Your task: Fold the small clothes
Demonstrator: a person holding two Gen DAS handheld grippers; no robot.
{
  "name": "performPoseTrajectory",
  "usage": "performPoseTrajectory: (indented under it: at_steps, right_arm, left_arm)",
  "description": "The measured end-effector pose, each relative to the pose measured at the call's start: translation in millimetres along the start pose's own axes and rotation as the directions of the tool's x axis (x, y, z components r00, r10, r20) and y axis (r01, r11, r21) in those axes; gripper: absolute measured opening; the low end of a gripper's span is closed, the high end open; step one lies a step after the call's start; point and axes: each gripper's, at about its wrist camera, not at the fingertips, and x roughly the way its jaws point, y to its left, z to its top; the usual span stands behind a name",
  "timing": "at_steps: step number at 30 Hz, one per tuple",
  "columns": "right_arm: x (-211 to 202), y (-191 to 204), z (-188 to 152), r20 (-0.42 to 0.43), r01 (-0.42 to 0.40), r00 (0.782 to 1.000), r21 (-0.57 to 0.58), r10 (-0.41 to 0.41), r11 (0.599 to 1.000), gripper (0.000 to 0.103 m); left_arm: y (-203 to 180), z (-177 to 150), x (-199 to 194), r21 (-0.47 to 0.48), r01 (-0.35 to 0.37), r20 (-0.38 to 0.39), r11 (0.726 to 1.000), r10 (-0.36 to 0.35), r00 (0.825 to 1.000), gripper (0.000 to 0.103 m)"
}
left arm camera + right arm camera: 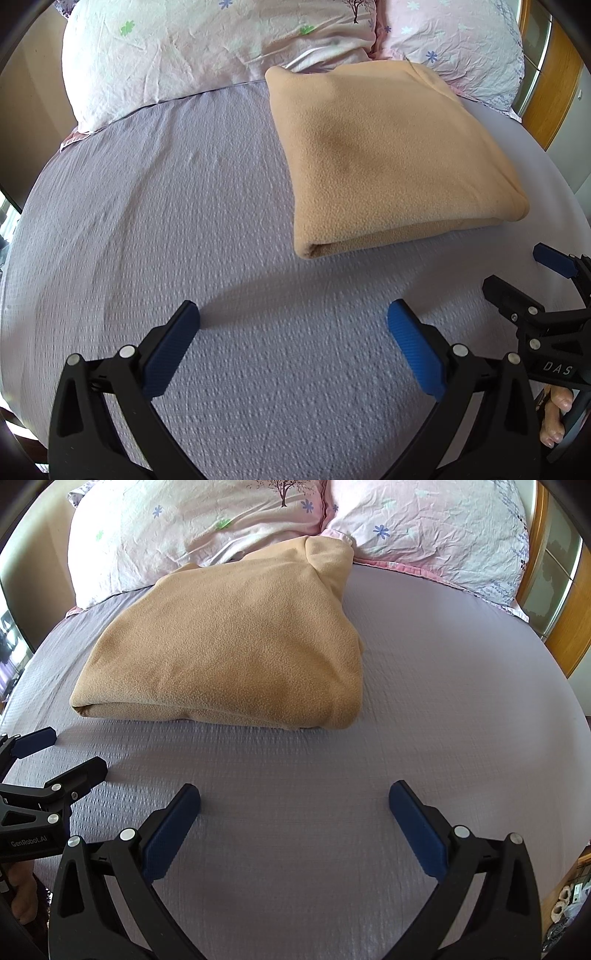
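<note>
A tan fleece garment (388, 155) lies folded in a thick rectangle on the lilac bed sheet (184, 221), its far end against the pillows. In the right wrist view the garment (229, 646) lies ahead and to the left. My left gripper (293, 317) is open and empty, above the sheet, short of the garment's near left corner. My right gripper (294, 797) is open and empty, above the sheet (443, 701) in front of the garment. Each gripper shows at the edge of the other's view: the right one (517, 273), the left one (74, 753).
Two pink flowered pillows (192, 48) (424, 528) lie along the head of the bed. A wooden bed frame (565, 627) stands at the right. Clutter lies on the floor at the lower right (565, 904).
</note>
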Motion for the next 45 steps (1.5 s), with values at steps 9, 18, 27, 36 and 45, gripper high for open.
performPoseTrajectory:
  at_steps: [9, 18, 27, 36, 45]
  right_arm:
    - [-0.3, 0.0, -0.3, -0.001, 0.000, 1.000, 0.001, 0.000, 1.000, 0.102]
    - [0.3, 0.3, -1.1, -0.005, 0.001, 1.000, 0.003, -0.001, 1.000, 0.102]
    - [-0.6, -0.3, -1.3, -0.010, 0.001, 1.000, 0.002, -0.001, 1.000, 0.102]
    - [-0.3, -0.1, -1.2, -0.011, 0.002, 1.000, 0.001, -0.002, 1.000, 0.102]
    - [-0.7, -0.4, -1.3, -0.013, 0.000, 1.000, 0.000, 0.000, 1.000, 0.102]
  left_arm:
    - [0.0, 0.2, 0.1, 0.000, 0.000, 0.000, 1.000, 0.000, 1.000, 0.101]
    - [-0.4, 0.1, -0.1, -0.001, 0.000, 0.001, 1.000, 0.000, 1.000, 0.101]
    - [-0.5, -0.2, 0.1, -0.001, -0.001, 0.001, 1.000, 0.001, 1.000, 0.101]
    - [-0.7, -0.3, 0.1, -0.002, -0.001, 0.001, 1.000, 0.001, 1.000, 0.101]
    - [-0.9, -0.1, 0.0, -0.002, -0.001, 0.001, 1.000, 0.001, 1.000, 0.101]
